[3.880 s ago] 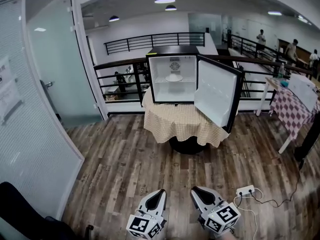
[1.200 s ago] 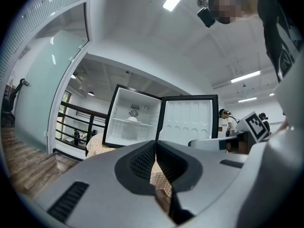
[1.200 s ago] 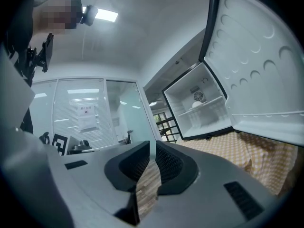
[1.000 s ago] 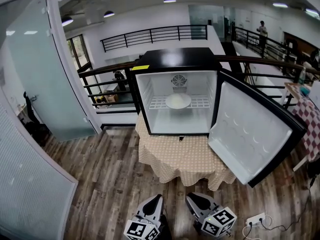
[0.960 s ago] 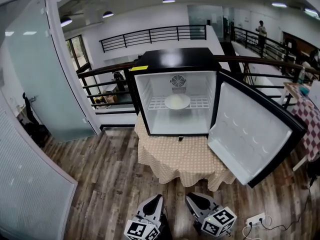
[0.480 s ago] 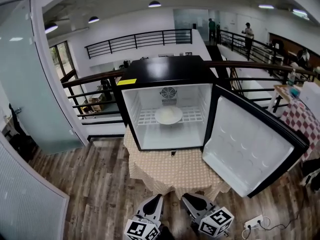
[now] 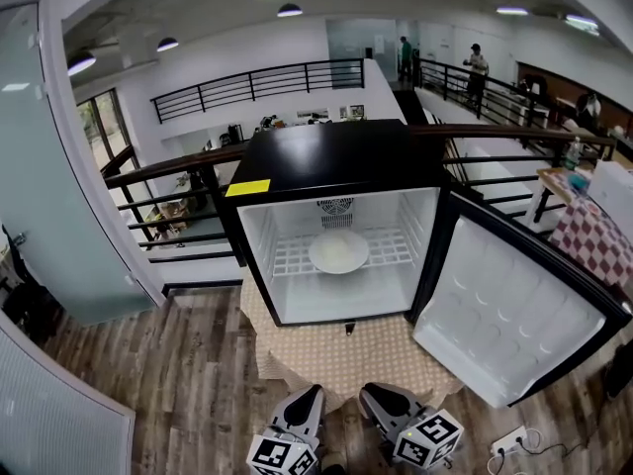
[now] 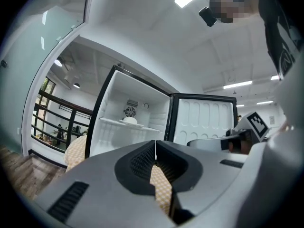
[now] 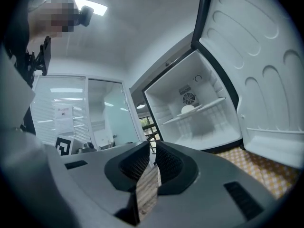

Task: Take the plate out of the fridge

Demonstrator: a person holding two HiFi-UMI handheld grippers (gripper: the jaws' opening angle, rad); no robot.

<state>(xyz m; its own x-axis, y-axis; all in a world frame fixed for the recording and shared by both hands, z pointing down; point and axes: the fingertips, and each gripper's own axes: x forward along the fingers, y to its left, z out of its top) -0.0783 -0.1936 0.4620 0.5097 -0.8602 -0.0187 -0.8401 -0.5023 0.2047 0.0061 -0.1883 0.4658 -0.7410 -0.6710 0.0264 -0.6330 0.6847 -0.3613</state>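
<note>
Inside the open fridge, the plate is sitting untouched on the wire shelf; the left tongs and right tongs are hanging well short, pressed together on nothing, so reaching and lifting are both waiting

Black fridge, white interior, yellow sticker on top. White plate. Beige checked tablecloth. Brown wood-plank floor. Left hand-held gripper, right hand-held gripper grey, black-and-white square markers. Red-white checked cloth.

plate on fridge shelf, door right
</note>
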